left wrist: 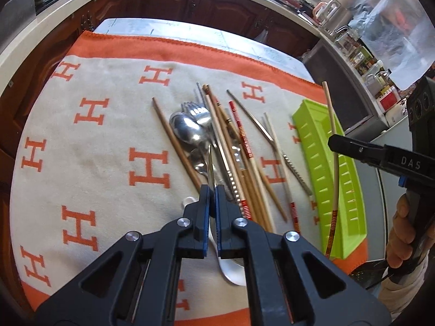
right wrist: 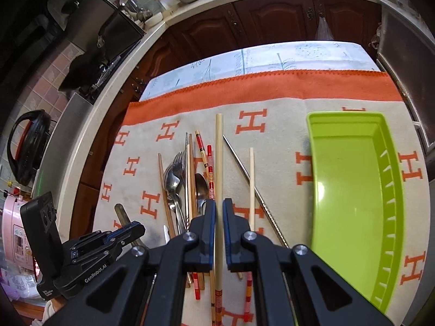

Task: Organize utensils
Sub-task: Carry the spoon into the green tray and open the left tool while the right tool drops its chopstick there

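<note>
Left wrist view: the left claw is clamped on the thin handle of a metal spoon, whose bowl lies below the jaws and whose handle runs up between the blue pads. Beyond it a loose heap of utensils, made up of wooden, red-banded and metal chopsticks with spoons and forks, lies on a beige cloth patterned with orange H letters, spread over the worktop. A green tray stands just right of the heap. At the right edge, a hand holds the right claw, which grips a pale chopstick with a red-banded end, raised in front of the tray. Right wrist view: the right claw is closed on that pale chopstick, which passes upright between its pads. The heap lies beneath and to the left, the green tray to the right. The left claw appears at lower left, a metal handle pinched in it.
</note>
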A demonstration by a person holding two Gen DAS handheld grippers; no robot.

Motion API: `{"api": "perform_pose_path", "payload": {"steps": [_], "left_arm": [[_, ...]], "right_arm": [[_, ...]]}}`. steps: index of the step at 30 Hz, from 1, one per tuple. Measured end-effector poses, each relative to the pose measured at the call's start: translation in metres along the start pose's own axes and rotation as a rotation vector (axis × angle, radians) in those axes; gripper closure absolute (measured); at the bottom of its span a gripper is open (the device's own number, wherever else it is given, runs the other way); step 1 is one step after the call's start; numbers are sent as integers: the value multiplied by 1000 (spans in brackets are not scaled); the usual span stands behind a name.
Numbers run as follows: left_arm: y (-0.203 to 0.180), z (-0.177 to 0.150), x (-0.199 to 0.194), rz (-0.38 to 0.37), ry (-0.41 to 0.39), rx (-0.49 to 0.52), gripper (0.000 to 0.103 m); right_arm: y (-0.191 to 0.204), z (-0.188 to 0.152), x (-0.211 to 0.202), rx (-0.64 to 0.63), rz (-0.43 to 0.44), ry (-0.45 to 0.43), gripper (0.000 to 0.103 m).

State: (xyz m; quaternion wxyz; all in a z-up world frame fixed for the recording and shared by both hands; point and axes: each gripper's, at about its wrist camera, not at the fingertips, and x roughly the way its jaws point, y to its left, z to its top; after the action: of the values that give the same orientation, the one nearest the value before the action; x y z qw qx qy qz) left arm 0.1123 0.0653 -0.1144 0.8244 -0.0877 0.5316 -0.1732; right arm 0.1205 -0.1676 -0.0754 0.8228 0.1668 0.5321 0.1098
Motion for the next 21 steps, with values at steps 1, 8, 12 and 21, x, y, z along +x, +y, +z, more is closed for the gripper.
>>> {"api": "perform_pose_path", "payload": {"steps": [1,8,12,21], "left_arm": [[-1,0,-2,-6,-1,0,102],[-25,3,-17,-41,-12,24,102],[-46,7,-25,-76,-11,44,102],[-129,29,-25,-167,-5,156,102]], "right_arm": [[0,-1,-2,2,3,-1,98],[-6,-8,-22,6,35,-24,98],[-10,-13,-33,12,57,-34,98],[-38,-25,-64,45,70,-67,98]]}}
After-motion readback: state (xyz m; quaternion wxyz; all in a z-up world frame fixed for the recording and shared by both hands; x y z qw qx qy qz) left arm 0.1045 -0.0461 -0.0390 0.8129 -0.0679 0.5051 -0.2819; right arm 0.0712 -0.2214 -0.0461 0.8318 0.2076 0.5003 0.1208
